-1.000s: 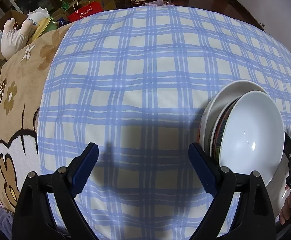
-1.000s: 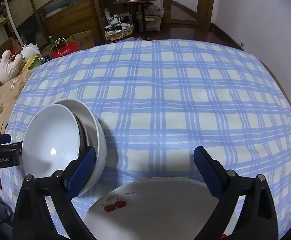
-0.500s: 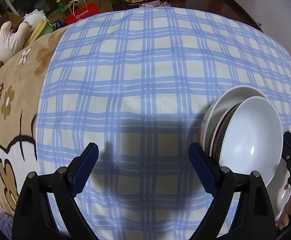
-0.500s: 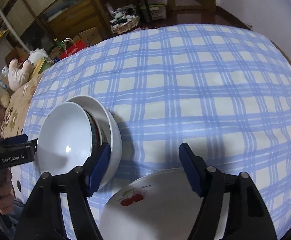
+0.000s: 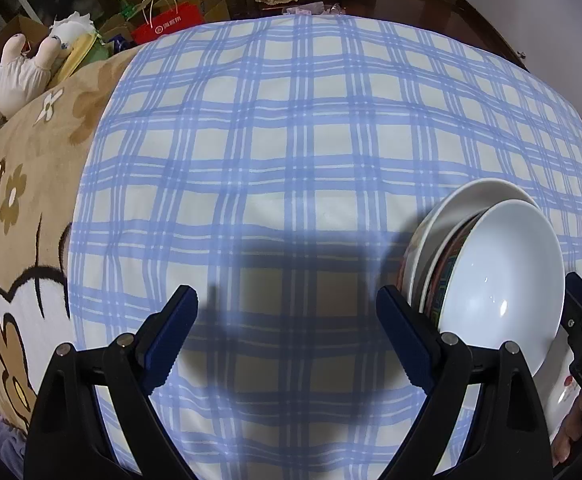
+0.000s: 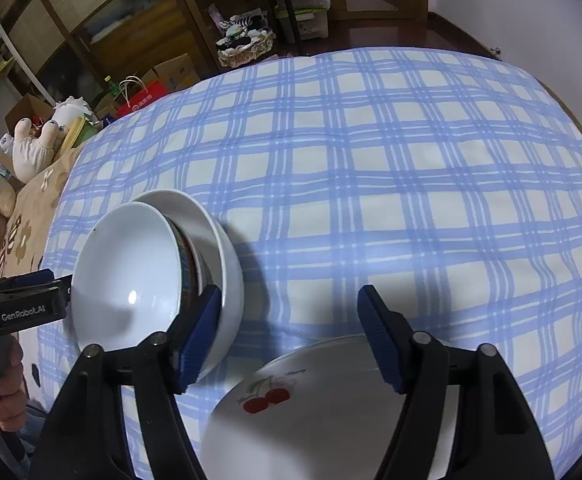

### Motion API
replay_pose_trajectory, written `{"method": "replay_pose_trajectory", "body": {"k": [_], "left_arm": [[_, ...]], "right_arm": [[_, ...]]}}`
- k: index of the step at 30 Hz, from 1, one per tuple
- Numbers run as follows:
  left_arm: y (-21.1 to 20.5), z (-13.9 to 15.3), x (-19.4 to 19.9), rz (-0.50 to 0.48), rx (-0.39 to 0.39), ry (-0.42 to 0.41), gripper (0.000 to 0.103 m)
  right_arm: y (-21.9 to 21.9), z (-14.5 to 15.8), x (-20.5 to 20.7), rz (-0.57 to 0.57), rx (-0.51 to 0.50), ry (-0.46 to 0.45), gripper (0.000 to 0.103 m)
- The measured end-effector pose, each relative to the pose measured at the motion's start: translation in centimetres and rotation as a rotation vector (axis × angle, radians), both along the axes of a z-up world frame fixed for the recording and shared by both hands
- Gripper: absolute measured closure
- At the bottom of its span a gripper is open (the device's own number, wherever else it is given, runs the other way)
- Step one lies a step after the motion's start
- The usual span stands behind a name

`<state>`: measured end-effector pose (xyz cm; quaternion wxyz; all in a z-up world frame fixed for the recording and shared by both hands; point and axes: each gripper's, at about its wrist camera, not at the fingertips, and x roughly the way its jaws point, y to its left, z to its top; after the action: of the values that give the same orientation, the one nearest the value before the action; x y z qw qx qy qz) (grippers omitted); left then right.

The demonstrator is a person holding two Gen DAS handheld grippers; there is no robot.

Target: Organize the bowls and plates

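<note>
Three nested bowls lean tilted on the blue checked cloth: an inner white bowl (image 5: 503, 280) (image 6: 127, 280), a patterned bowl (image 5: 447, 276) (image 6: 187, 264) and an outer white bowl (image 5: 451, 216) (image 6: 227, 264). A white plate with cherries (image 6: 319, 408) (image 5: 561, 396) lies flat just to their right. My right gripper (image 6: 289, 336) hovers over the plate's far rim. Its jaws are closing, and neither pad presses on anything. Its left fingertip (image 6: 201, 336) overlaps the outer bowl's rim in the view. My left gripper (image 5: 287, 336) stands open over bare cloth, left of the bowls.
A beige flowered blanket (image 5: 23, 208) covers the left side beyond the cloth (image 5: 291, 140). Behind the far edge are a plush toy (image 5: 23, 68), a red bag (image 5: 171, 26), boxes, a basket (image 6: 247, 46) and wooden cabinets. A hand (image 6: 5, 396) holds the left gripper's handle.
The right gripper's jaws have narrowed and its view has tilted, so the bowls sit closer to its left finger. The left gripper keeps still and open.
</note>
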<state>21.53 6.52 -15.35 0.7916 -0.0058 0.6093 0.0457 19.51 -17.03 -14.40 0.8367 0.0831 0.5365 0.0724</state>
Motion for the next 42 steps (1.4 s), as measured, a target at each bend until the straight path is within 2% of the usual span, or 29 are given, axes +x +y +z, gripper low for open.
{"method": "replay_pose_trajectory", "body": {"k": [4, 7, 9, 16, 21, 29, 36, 42], "left_arm": [[-0.2, 0.1, 0.0, -0.018, 0.037, -0.016, 0.014], [-0.1, 0.0, 0.1, -0.019, 0.023, -0.015, 0.016], [0.0, -0.1, 0.1, -0.019, -0.017, 0.0, 0.03], [-0.4, 0.1, -0.2, -0.034, -0.062, 0.005, 0.047], [-0.3, 0.0, 0.1, -0.033, -0.131, 0.016, 0.061], [0.0, 0.0, 0.3, -0.017, -0.2, 0.009, 0.063], [1.1, -0.5, 1.2, 0.006, -0.251, 0.025, 0.063], [0.8, -0.4, 0.7, -0.001, -0.229, 0.027, 0.063]], "right_arm": [[0.0, -0.1, 0.1, 0.008, 0.014, 0.002, 0.036], [0.1, -0.2, 0.3, 0.02, 0.034, 0.01, 0.04], [0.2, -0.3, 0.6, 0.042, 0.046, 0.018, 0.04], [0.6, -0.6, 0.8, 0.075, 0.045, 0.02, 0.04], [0.9, -0.8, 0.8, 0.078, 0.066, 0.026, 0.049], [0.7, -1.2, 1.5, 0.055, 0.116, 0.096, 0.056], [1.2, -1.0, 1.5, 0.067, 0.075, 0.118, 0.056], [1.2, -1.0, 1.8, 0.044, 0.064, 0.142, 0.056]]}}
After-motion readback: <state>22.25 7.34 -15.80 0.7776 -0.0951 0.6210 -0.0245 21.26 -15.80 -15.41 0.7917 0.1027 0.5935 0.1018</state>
